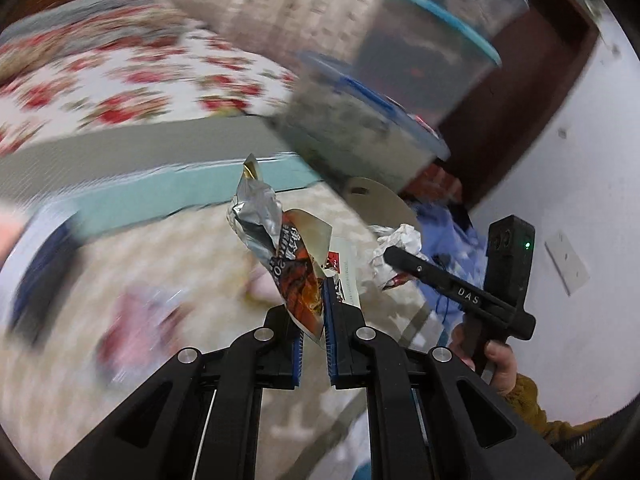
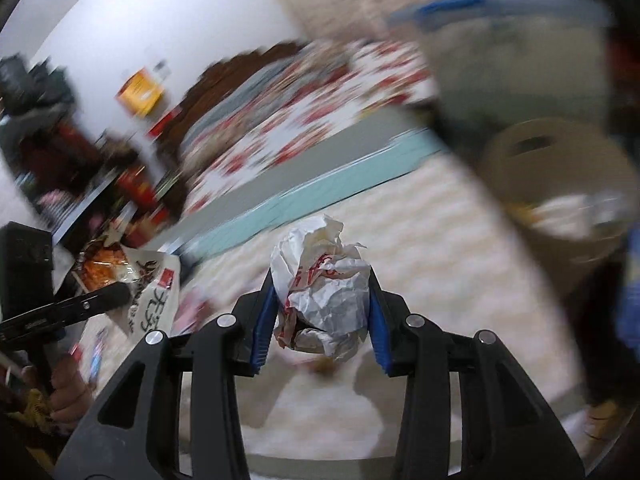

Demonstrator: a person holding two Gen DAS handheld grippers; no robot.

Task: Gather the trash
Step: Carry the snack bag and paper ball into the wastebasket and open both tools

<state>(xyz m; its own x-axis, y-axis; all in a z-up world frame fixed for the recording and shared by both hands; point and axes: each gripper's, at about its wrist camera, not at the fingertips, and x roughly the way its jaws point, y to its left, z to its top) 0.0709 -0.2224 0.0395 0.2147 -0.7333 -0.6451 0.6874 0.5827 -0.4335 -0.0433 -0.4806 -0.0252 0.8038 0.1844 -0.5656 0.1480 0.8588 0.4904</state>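
The left gripper (image 1: 316,316) is clamped on a foil snack wrapper (image 1: 280,248) that stands upright, its long axis rising away from the jaws. The right gripper (image 2: 322,312) squeezes a crumpled paper ball (image 2: 324,284). Only the right view shows a cluttered shelf (image 2: 80,168); both show a floral bedspread (image 1: 120,80).

Soft, even indoor light fills both fisheye views, casting no hard shadows. Heavy motion blur smears the red-flowered white bedspread (image 1: 132,76) and the pale patterned floor (image 2: 420,232) beyond the fingers, while the crumpled silver-and-orange foil wrapper (image 1: 280,248) and crumpled white paper ball (image 2: 324,284) between them stay sharp. Edges bend and darken.
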